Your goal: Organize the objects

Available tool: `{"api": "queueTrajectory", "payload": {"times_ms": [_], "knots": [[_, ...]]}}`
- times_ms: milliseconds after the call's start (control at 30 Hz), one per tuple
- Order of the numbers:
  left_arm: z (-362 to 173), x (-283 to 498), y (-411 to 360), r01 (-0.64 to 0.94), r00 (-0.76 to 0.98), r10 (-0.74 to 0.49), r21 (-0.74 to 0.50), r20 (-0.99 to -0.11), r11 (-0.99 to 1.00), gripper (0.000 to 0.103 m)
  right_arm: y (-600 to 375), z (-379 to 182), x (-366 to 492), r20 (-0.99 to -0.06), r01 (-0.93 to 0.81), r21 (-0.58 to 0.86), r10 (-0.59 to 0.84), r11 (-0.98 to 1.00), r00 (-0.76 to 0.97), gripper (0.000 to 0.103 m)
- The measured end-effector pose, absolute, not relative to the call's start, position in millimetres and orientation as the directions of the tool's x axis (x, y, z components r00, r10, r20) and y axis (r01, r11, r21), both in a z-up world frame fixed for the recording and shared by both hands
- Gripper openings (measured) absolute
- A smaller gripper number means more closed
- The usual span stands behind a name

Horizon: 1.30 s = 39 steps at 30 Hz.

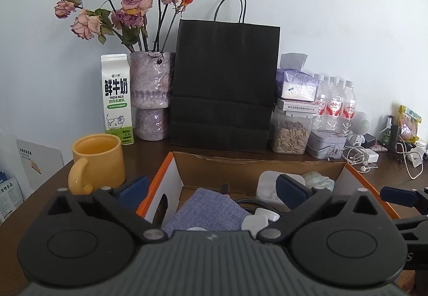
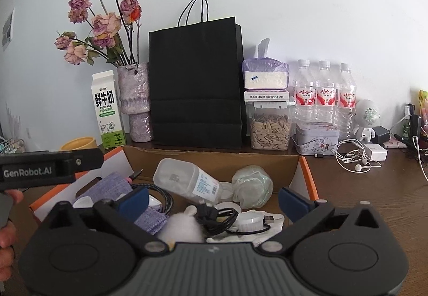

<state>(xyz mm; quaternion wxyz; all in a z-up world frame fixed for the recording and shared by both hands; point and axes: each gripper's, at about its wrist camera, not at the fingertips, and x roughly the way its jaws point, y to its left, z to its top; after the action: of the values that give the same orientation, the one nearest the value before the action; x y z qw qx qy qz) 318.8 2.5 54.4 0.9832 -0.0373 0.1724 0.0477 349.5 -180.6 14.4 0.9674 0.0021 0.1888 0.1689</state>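
On the table, cardboard box below both open hand-held grippers.

Plain pale wall, dark brown wooden table against it, soft even daylight

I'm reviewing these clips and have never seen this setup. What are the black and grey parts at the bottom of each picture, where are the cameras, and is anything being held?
No robot here: a person holds a handheld two-finger tool in each hand, each with a fisheye camera looking forward along its blue-padded fingers. One picture comes from the left tool, the other from the right tool. Both are open and hold nothing. They hover over an open cardboard box containing a clear plastic bottle, cables and purple cloth. Behind it on the brown table stand a black paper bag, a milk carton and a yellow mug.
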Motion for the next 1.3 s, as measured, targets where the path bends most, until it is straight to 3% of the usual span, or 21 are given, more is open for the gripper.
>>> {"api": "queueTrajectory", "payload": {"times_ms": [433,833,1300], "knots": [[65,234,15,-0.017,0.939,-0.003,-0.053,-0.345,0.998,0.103,-193,39,273,-0.339,-0.361,0.019,0.346,0.932,0.875,0.103],[41,168,19,-0.010,0.892,-0.006,-0.032,-0.452,0.999,0.103,-202,27,203,-0.415,-0.366,0.055,0.355,0.929,0.838,0.103],[40,140,17,-0.008,0.889,-0.013,-0.045,-0.458,0.999,0.103,-196,23,174,-0.431,-0.390,0.059,0.376,0.919,0.821,0.103]]}}
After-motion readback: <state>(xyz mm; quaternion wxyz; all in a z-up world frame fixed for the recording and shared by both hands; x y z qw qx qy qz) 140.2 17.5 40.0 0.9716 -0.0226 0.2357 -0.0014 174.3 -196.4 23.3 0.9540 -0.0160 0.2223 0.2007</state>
